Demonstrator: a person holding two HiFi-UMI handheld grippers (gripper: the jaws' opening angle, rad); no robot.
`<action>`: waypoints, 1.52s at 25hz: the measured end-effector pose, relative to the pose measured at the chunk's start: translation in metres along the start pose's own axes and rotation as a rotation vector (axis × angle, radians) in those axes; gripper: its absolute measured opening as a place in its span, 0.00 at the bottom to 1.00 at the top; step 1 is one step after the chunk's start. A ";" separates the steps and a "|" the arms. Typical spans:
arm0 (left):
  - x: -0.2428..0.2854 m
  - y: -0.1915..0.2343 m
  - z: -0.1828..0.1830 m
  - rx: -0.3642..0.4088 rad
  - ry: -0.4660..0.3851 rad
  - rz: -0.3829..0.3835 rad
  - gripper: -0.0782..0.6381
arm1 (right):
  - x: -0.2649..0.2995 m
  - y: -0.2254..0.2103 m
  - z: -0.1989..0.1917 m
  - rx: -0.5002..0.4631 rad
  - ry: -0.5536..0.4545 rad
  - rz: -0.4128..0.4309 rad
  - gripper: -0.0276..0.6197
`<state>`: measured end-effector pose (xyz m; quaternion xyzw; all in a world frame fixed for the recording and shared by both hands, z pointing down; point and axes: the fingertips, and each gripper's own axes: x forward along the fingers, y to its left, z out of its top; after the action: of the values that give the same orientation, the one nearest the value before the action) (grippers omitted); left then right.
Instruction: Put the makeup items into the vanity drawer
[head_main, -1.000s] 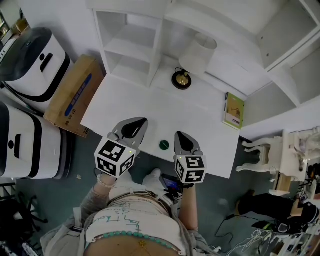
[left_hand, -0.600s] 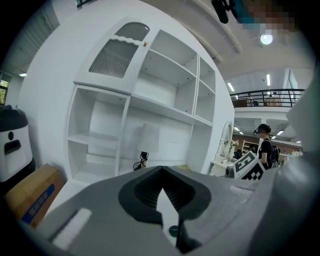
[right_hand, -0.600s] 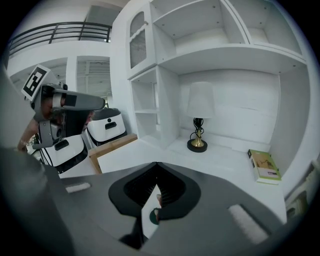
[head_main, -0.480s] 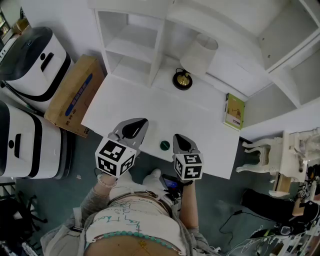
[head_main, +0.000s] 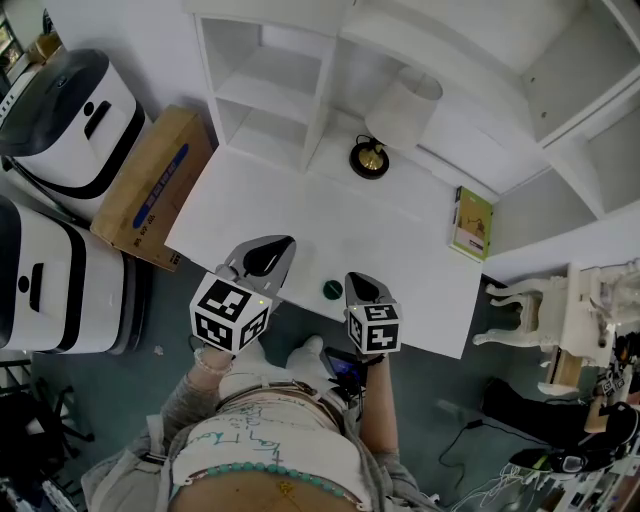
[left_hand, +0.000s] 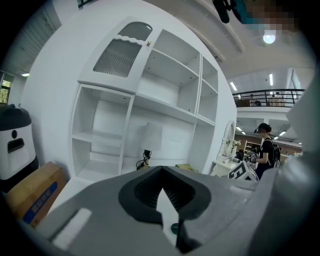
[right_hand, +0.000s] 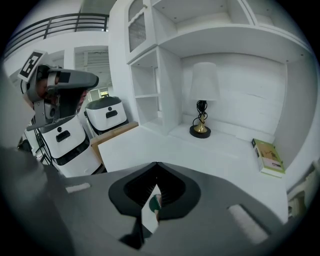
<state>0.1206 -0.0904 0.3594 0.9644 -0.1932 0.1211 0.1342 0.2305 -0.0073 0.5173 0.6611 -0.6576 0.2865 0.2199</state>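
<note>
Unstarted: left gripper (head_main: 275, 250), right gripper (head_main: 358, 282) closed empty; small green pot (head_main: 331, 290) at vanity top's (head_main: 300, 215) 6 o'clock edge; no open drawer visible.

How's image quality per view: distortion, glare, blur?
Head view: mild barrel bend along the white vanity edges, light flat and even. Left gripper view: strong fisheye with black corners, a ceiling light blooms upper right, the left gripper close to the lens is soft. Right gripper view: same fisheye, lamp sharp, right gripper soft.
</note>
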 end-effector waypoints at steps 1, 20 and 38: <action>0.000 0.001 0.000 -0.002 0.001 0.001 0.11 | 0.001 0.000 -0.002 -0.001 0.008 0.000 0.09; -0.010 0.008 -0.004 -0.010 0.005 0.030 0.11 | 0.034 -0.006 -0.043 0.029 0.124 0.046 0.09; -0.018 0.017 -0.011 -0.022 0.016 0.054 0.11 | 0.059 -0.009 -0.077 0.002 0.234 0.083 0.09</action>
<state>0.0961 -0.0960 0.3678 0.9563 -0.2194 0.1303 0.1428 0.2309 0.0002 0.6146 0.5955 -0.6540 0.3714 0.2824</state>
